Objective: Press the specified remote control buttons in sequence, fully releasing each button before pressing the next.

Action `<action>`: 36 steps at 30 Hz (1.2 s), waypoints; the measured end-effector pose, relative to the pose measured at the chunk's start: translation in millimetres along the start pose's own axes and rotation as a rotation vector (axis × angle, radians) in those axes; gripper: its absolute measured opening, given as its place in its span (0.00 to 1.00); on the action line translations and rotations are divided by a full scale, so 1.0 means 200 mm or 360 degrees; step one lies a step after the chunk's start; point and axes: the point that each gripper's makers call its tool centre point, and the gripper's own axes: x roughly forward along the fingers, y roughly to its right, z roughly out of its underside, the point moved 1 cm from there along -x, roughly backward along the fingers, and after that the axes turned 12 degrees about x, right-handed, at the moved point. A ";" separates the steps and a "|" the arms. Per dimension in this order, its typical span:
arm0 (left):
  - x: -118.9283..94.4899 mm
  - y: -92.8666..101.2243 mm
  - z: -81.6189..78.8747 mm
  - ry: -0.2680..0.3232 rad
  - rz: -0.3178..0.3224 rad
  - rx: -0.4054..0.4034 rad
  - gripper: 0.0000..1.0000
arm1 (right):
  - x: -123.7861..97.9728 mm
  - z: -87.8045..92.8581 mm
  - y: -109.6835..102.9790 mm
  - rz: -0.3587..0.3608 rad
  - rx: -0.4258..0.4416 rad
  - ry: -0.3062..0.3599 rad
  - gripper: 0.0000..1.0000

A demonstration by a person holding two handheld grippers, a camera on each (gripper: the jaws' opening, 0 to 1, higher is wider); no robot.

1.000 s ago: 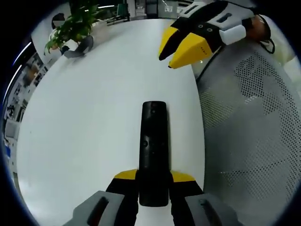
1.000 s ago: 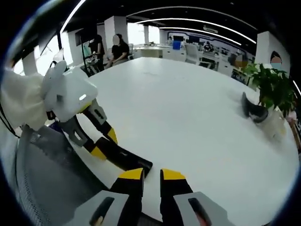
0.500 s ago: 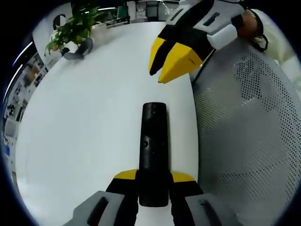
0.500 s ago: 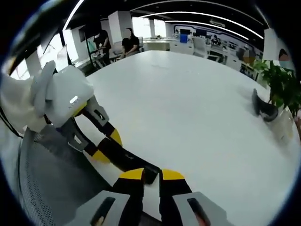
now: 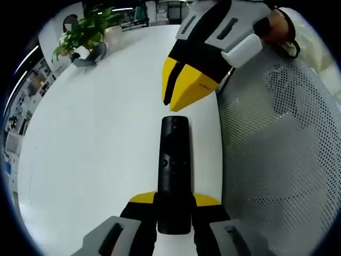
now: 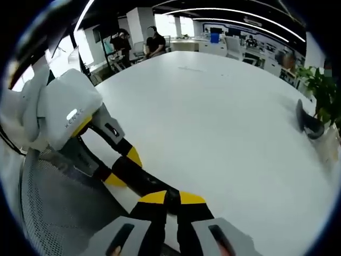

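You are holding the black remote (image 5: pixel 174 176) lengthwise in your left gripper (image 5: pixel 174 205), its two yellow-tipped jaws pressing on either side of the remote's near end. The remote is pointing away from you along the worktop's (image 5: pixel 101 138) edge, with that edge and a grey mesh chair back (image 5: pixel 277 154) running close along its right side. Seen from the right gripper view, your left gripper (image 6: pixel 120 168) is reaching in from the left at a low slant, its white body up by your sleeve and its jaws down at the worktop's near edge, gripping the remote (image 6: pixel 139 181).

You are bringing your right gripper (image 5: pixel 184 90) down from the upper right in the left gripper view, tilted steeply, its yellow jaw tips drawn nearly together and hovering just beyond the remote's far end; whether they are touching it is not clear. In the right gripper view its own jaws (image 6: pixel 168 200) are rising from the bottom with only a thin gap, and the remote's far end is sitting right at that gap.

To the left of the remote the white worktop is lying wide and bare, stretching to a far corner where a potted plant (image 5: pixel 85 32) and a dark curved object (image 5: pixel 90 55) are standing, well apart from your hands. On the right you are working tight against the edge, with the chair mesh just beside it. People (image 6: pixel 154 41) are sitting beyond the far end of the worktop.
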 end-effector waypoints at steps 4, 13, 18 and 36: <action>0.00 0.00 0.00 0.0013 0.0000 -0.0005 0.24 | 0.00 0.00 -0.01 -0.0008 -0.0003 -0.0011 0.00; 0.00 0.01 0.00 0.0058 -0.0009 -0.0015 0.24 | 0.01 0.01 0.01 0.0021 -0.0013 -0.0051 0.00; 0.00 0.00 0.00 0.0079 -0.0006 -0.0009 0.24 | 0.04 0.04 0.02 0.0022 -0.0004 -0.0113 0.00; 0.00 0.00 -0.01 0.0113 0.0005 0.0023 0.24 | 0.10 0.13 0.04 0.0032 0.0023 -0.0267 0.00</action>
